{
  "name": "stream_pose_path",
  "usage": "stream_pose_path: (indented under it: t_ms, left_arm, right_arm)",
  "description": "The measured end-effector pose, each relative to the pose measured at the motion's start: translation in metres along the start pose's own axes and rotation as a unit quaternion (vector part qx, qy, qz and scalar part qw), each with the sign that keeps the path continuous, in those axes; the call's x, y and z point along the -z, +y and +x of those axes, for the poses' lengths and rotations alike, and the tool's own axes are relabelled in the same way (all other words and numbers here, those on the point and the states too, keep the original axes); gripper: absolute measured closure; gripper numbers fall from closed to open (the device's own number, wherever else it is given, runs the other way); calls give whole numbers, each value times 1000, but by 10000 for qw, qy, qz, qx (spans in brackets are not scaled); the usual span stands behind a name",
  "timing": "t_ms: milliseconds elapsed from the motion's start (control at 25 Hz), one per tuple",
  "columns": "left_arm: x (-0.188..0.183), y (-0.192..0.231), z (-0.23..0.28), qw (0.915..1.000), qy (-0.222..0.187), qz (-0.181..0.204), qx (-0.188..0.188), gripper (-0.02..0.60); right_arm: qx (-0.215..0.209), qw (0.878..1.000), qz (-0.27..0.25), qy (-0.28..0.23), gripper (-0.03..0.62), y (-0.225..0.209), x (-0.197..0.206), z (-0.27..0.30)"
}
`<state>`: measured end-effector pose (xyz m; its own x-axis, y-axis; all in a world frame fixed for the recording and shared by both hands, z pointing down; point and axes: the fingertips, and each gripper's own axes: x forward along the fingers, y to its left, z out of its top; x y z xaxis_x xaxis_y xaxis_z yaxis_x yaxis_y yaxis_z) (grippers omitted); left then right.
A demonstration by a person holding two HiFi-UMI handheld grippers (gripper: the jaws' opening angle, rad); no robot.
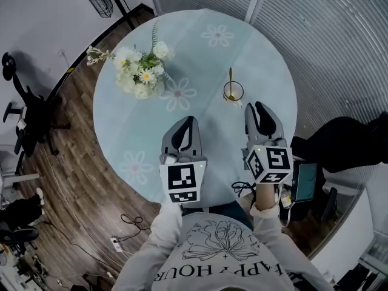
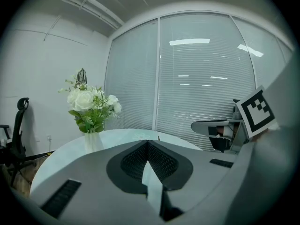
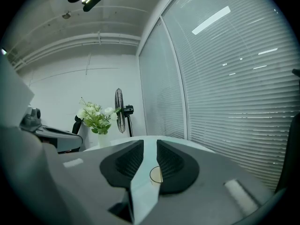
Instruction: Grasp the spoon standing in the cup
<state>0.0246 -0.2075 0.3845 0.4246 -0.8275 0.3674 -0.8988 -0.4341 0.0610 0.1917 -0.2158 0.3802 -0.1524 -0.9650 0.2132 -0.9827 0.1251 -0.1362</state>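
Note:
A small clear cup (image 1: 233, 93) stands on the round pale-blue table (image 1: 139, 144), right of centre. A thin gold spoon (image 1: 230, 77) stands upright in it, handle up. My right gripper (image 1: 257, 106) hovers just on the near side of the cup, slightly to its right, with the jaws open and nothing between them. In the right gripper view the cup's rim (image 3: 157, 175) shows in the gap of the right gripper (image 3: 150, 142), still some way ahead. My left gripper (image 1: 190, 120) is over the table left of the cup. Its tips meet in the left gripper view (image 2: 147, 142) and hold nothing.
A vase of white flowers (image 1: 142, 71) stands at the table's far left, also seen as a vase (image 2: 91, 111). An office chair (image 1: 27, 111) and cables (image 1: 130, 223) are on the wooden floor at left. Window blinds (image 3: 225, 78) run behind the table.

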Motion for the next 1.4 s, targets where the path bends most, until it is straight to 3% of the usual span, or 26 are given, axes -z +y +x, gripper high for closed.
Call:
stream_pose_path:
  t_ms: [720,1400]
  left_arm:
    - [38,9,81,9974,659,-125,-281,575]
    - [72,25,109,9931,1057,-303,-398,575]
  right_arm:
    - [-416,9976,30,562,484,-34,41,98]
    - [-655,9925,-132,1019,471,-32,82,150]
